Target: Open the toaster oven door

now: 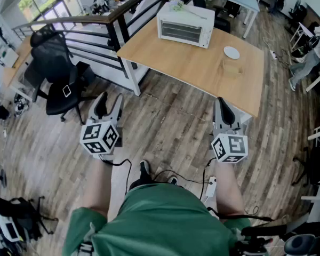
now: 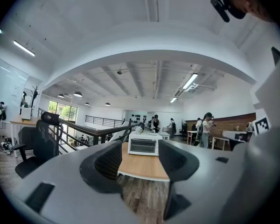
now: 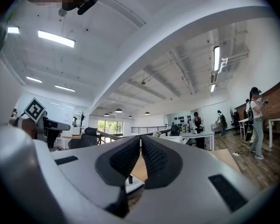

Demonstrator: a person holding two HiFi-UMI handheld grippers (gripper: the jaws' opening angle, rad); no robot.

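A white toaster oven [image 1: 184,24] stands with its door closed at the far end of a wooden table [image 1: 202,68]. Both grippers hang over the floor, well short of the table. My left gripper [image 1: 109,102] is open with nothing between its fingers. In the left gripper view, the toaster oven [image 2: 143,144] shows far off between the spread pads [image 2: 109,160] of that gripper [image 2: 141,154]. My right gripper [image 1: 220,102] is shut and empty. In the right gripper view its pads [image 3: 151,155] meet at the tips of the gripper [image 3: 140,142], which hide most of the oven.
A white plate [image 1: 231,52] lies on the table right of the oven. A black office chair [image 1: 56,63] and a stair railing [image 1: 96,20] stand at the left. Cables and a power strip [image 1: 210,186] lie on the wooden floor by the person's feet. People stand in the background [image 2: 206,129].
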